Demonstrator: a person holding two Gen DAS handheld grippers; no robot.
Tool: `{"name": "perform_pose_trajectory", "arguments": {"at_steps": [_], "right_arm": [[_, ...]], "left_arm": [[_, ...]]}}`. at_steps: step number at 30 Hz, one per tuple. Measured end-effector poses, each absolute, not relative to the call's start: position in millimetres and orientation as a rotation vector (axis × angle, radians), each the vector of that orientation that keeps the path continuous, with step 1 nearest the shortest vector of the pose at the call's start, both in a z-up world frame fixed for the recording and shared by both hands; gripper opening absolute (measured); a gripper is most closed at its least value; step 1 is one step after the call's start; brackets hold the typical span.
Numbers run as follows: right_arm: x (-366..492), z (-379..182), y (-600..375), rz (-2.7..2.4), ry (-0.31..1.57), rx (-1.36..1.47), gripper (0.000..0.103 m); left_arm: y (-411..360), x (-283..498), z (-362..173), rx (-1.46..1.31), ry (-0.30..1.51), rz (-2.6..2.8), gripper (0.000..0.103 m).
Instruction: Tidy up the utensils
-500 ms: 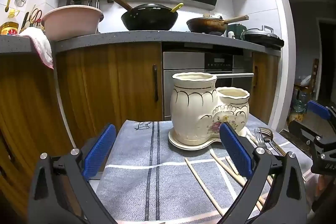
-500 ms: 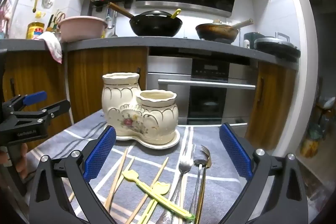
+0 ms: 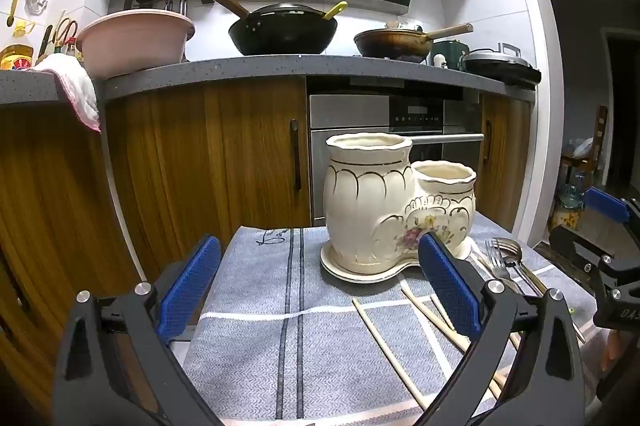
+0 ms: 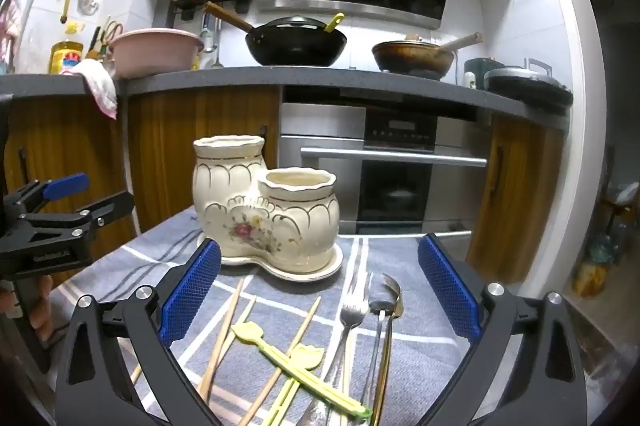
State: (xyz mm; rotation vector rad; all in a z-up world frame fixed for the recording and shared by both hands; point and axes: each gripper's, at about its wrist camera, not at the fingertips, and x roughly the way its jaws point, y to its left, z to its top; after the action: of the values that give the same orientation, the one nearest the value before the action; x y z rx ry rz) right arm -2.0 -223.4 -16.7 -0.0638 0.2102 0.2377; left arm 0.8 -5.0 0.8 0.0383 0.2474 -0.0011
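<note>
Both grippers hang above the near edge of a small table covered by a grey striped cloth [image 4: 404,334]. The right gripper [image 4: 319,290] has its blue-padded jaws spread wide with nothing between them, and the left gripper [image 3: 319,286] is spread the same way, also empty.

Nearest the right gripper, along the near edge of the cloth, the utensils lie loose. Two yellow-green plastic picks [image 4: 298,366] with leaf-shaped ends cross each other. Wooden chopsticks [image 4: 224,330] slant beside and partly beneath them. To their right a steel fork [image 4: 352,314] lies lengthwise, and just beside it a dark spoon [image 4: 378,322] and a gold-toned spoon [image 4: 394,302] rest side by side.

Farther back, toward the far edge of the cloth, stands a cream ceramic utensil holder [image 4: 266,210] with two pots, one tall and one short, on its own shaped saucer. Both pots appear empty.

Beyond the table runs a kitchen counter [image 4: 320,76] over wooden cabinets and a built-in oven [image 4: 394,166]. On the counter sit a pink basin [image 4: 154,50], a black wok [image 4: 296,44] and a brown pan [image 4: 414,56].
</note>
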Motion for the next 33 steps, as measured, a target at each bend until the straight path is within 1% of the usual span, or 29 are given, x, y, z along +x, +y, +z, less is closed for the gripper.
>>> {"name": "perform_pose_trajectory", "arguments": {"at_steps": [33], "right_arm": [[1.0, -19.7, -221.3, 0.241, 0.239, -0.059, 0.098]], "left_arm": [[-4.2, 7.4, -2.2, 0.043, 0.266, -0.001, 0.098]]}}
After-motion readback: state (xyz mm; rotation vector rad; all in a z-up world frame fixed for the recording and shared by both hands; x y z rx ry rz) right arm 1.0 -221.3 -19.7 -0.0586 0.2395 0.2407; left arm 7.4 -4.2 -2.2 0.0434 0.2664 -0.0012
